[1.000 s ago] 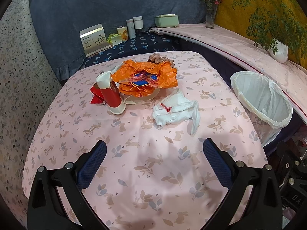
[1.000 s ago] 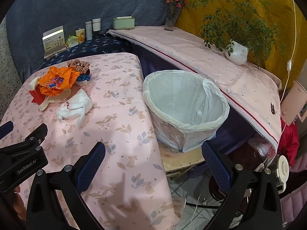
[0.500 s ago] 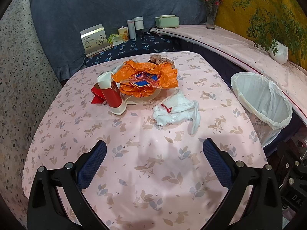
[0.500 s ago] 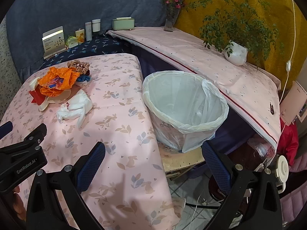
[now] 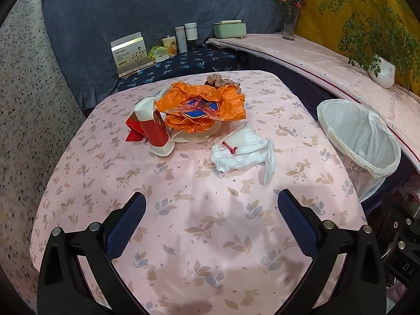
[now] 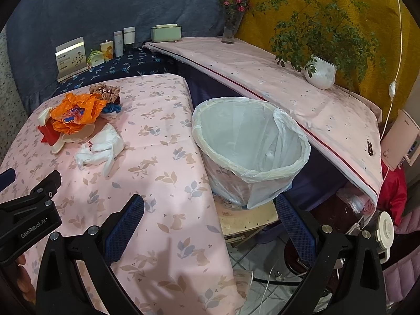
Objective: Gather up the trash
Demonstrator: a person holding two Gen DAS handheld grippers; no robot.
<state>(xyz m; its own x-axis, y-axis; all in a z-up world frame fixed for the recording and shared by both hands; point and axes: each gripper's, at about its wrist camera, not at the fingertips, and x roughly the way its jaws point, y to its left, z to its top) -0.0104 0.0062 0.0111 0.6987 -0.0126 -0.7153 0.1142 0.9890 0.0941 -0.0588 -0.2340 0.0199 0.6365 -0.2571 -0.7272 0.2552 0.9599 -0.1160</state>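
Trash lies in a heap on the pink tablecloth (image 5: 183, 210): a crumpled orange wrapper (image 5: 202, 106) on a pale plate, a red and white cup (image 5: 155, 128), a red paper scrap (image 5: 132, 130) and a crumpled white tissue (image 5: 241, 152). A bin with a white liner (image 6: 249, 147) stands off the table's right edge, also in the left wrist view (image 5: 359, 139). My left gripper (image 5: 211, 218) is open and empty, over the near part of the table. My right gripper (image 6: 210, 220) is open and empty, near the table's right edge, in front of the bin.
A brown scrunchie (image 5: 221, 80) and something blue (image 6: 111, 109) lie behind the wrapper. A back shelf holds a card stand (image 5: 130, 52), bottles and a green box (image 5: 229, 29). A long pink ledge (image 6: 288, 84) carries a vase and a potted plant (image 6: 321, 71). The bin stands on a low stool (image 6: 246, 220).
Both views have shifted only slightly; the bin sits a touch lower in the right wrist view. Nothing was taken hold of or moved on the table.
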